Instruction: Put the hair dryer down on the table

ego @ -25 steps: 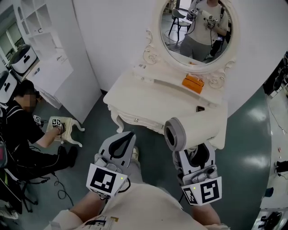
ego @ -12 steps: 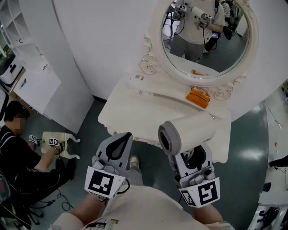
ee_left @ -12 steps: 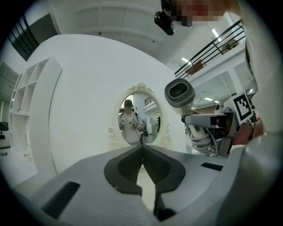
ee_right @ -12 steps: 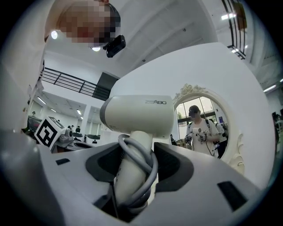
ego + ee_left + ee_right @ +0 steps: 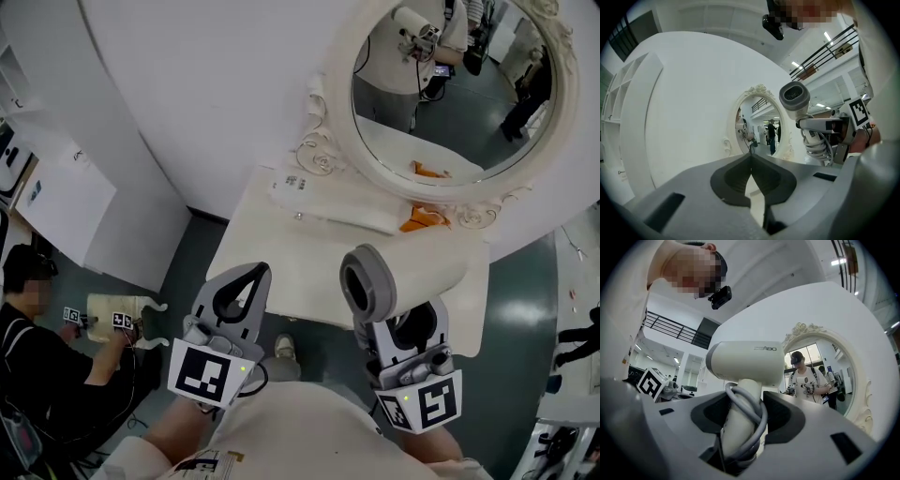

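Note:
A white hair dryer (image 5: 405,274) with a grey rear end is held by its handle in my right gripper (image 5: 403,321), barrel level, over the near edge of the cream dressing table (image 5: 281,253). In the right gripper view the jaws are shut on the handle of the hair dryer (image 5: 745,363), around which its grey cord is wound. My left gripper (image 5: 249,274) hovers to its left over the table's front edge, shut and holding nothing; its tips meet in the left gripper view (image 5: 751,157), where the hair dryer (image 5: 796,98) shows at the right.
An oval mirror (image 5: 459,84) in a carved frame rises behind the table. An orange thing (image 5: 419,217) and a long white box (image 5: 333,211) lie at the table's back. A person (image 5: 37,347) crouches on the floor at the left by a small stool (image 5: 117,314).
Both grippers have moved forward towards the dressing table, which now lies right under their tips. The right gripper's hold on the hair dryer is the same.

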Tool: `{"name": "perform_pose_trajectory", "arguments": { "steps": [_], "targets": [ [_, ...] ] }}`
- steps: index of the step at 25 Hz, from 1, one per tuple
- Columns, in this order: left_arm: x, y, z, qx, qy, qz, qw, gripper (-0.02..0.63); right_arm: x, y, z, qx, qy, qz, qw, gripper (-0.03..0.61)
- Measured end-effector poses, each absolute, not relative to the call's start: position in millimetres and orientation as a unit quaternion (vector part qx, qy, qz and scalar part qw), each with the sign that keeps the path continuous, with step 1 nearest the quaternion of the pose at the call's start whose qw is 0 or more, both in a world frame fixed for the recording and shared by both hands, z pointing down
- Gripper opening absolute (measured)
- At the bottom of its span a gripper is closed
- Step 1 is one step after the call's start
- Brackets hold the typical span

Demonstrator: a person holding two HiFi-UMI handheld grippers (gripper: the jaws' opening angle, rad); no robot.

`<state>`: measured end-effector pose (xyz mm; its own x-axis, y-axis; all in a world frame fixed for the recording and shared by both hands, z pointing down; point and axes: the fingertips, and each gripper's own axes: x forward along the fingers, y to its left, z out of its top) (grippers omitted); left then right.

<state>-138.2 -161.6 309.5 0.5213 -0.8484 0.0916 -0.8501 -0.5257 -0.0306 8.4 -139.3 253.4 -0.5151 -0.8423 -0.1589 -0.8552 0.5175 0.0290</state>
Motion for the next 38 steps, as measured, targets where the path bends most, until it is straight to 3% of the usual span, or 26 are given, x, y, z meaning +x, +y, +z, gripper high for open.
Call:
{"name": "perform_pose_trajectory", "arguments": {
  "steps": [11, 29, 38],
  "targets": [
    [-155, -198, 297, 0.873, -0.486, 0.041, 0.004, 0.014, -4, -177, 243, -0.504, 0.859, 0.062, 0.059, 0.21],
    [-128, -207, 290, 0.847, -0.528, 0.061, -0.014, 0.014, 43, -190, 240, -0.477, 0.876, 0.039, 0.061, 0.21],
    [-109, -195, 299, 0.842, -0.535, 0.064, 0.014, 0.014, 54, -190, 247, -0.466, 0.883, 0.027, 0.06, 0.21]
  ]
}}
